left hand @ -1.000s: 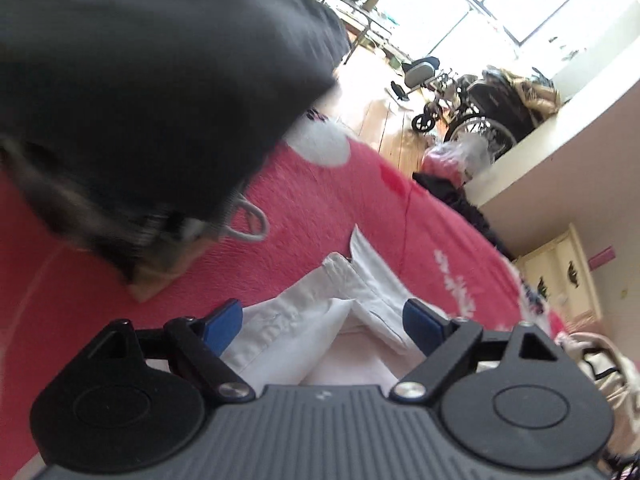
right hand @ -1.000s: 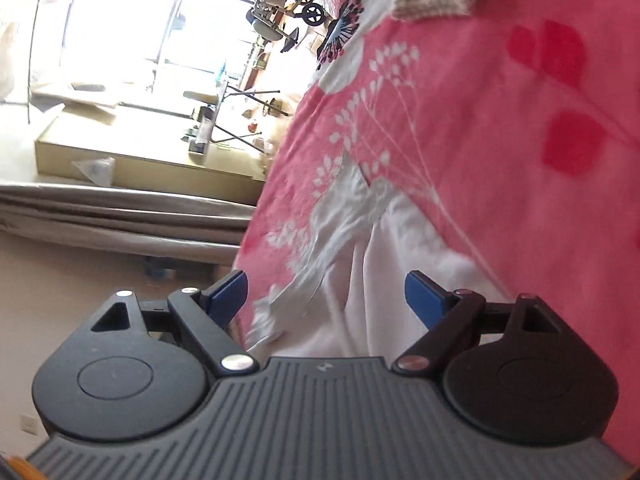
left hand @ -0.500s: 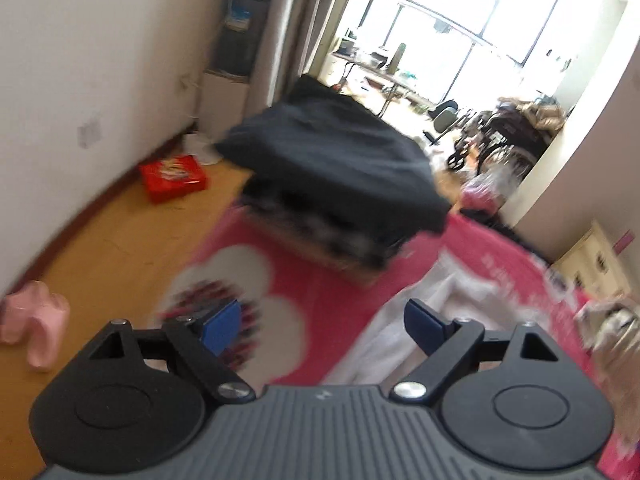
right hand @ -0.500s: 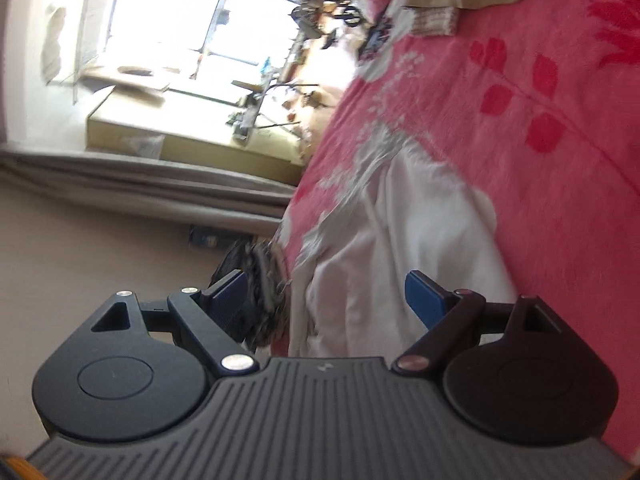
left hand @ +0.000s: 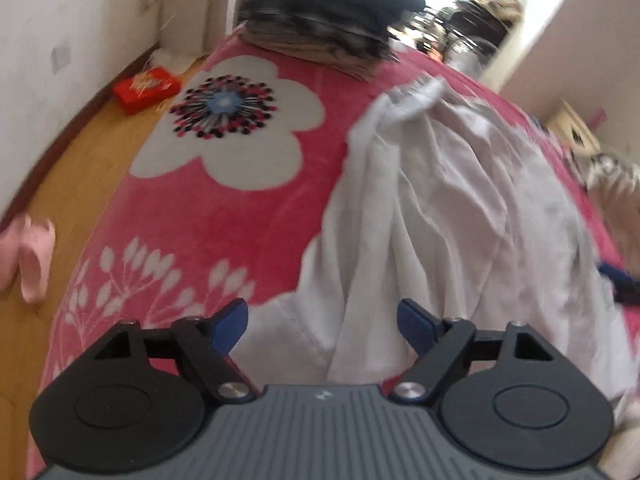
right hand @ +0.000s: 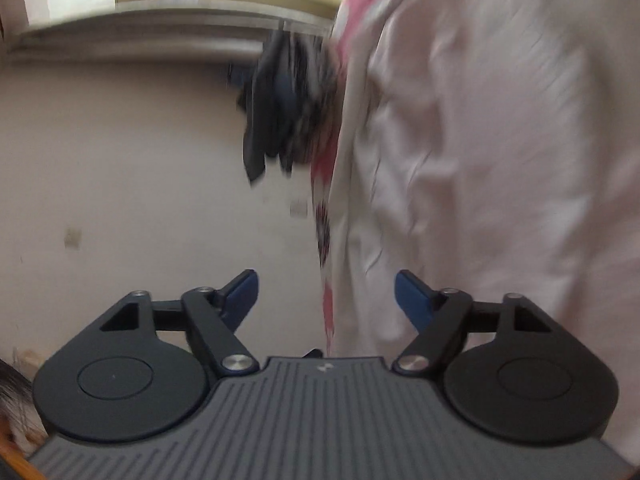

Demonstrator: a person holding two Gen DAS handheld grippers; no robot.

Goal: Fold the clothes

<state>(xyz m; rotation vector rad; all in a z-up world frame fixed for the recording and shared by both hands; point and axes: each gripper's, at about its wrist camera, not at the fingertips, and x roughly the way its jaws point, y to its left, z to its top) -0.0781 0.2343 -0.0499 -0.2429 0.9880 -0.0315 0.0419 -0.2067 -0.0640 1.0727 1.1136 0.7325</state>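
A crumpled white shirt (left hand: 448,208) lies spread on the pink flowered blanket (left hand: 224,216). My left gripper (left hand: 322,324) hovers over the shirt's near hem, jaws closing with the cloth's edge between them; the blue pads do not press on it. In the right wrist view the same white shirt (right hand: 480,160) fills the right side. My right gripper (right hand: 326,294) sits at the shirt's edge, jaws closing, pads apart from the cloth. One blue fingertip (left hand: 616,276) of the right gripper shows at the far right of the left wrist view.
A stack of dark folded clothes (left hand: 320,28) sits at the blanket's far end, also dark clothes (right hand: 288,108) in the right view. A red box (left hand: 146,88) and pink slippers (left hand: 28,256) lie on the wooden floor at left. A white wall (right hand: 140,180) stands beyond.
Both grippers swept back along the shirt from its collar end to its near hem. The dark stack moved from close up to far away. Both jaws narrowed slightly.
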